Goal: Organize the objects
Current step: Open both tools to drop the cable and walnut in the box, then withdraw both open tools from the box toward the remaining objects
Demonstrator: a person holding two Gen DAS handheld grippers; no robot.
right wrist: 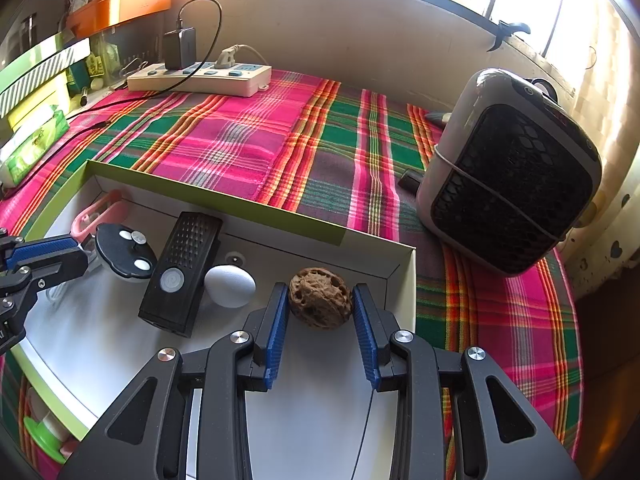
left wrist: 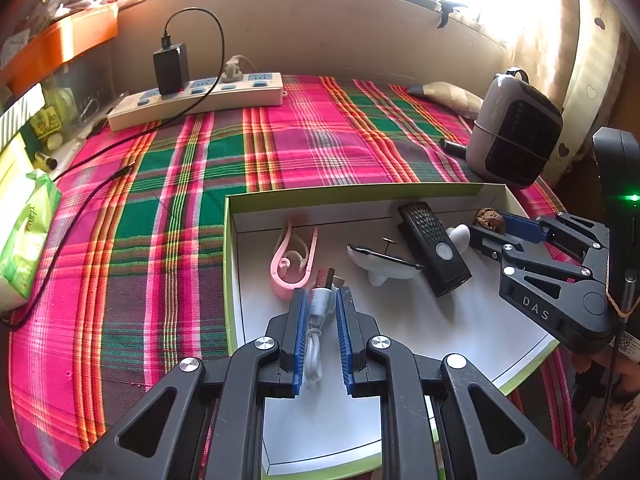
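Observation:
An open white box with a green rim (left wrist: 360, 191) (right wrist: 224, 196) lies on the plaid cloth. My left gripper (left wrist: 322, 294) is shut on a silver USB plug (left wrist: 325, 280) over the box floor, its white cable (left wrist: 314, 356) looping back between the fingers. In the box's far right corner my right gripper (right wrist: 320, 288) (left wrist: 490, 227) is shut on a brown walnut (right wrist: 320, 302) (left wrist: 489, 215). Also in the box are a pink clip (left wrist: 292, 262), a white dish-like piece with a black top (left wrist: 380, 270) (right wrist: 124, 252), a black remote-like device (left wrist: 436, 250) (right wrist: 180, 276) and a white egg shape (right wrist: 230, 286).
A grey device with a black grille (right wrist: 512, 168) (left wrist: 516, 130) stands right of the box, a small black object (right wrist: 410, 178) at its foot. At the back lies a power strip (left wrist: 196, 96) with a black charger and trailing cable. A green tissue pack (left wrist: 24, 232) sits at the left edge.

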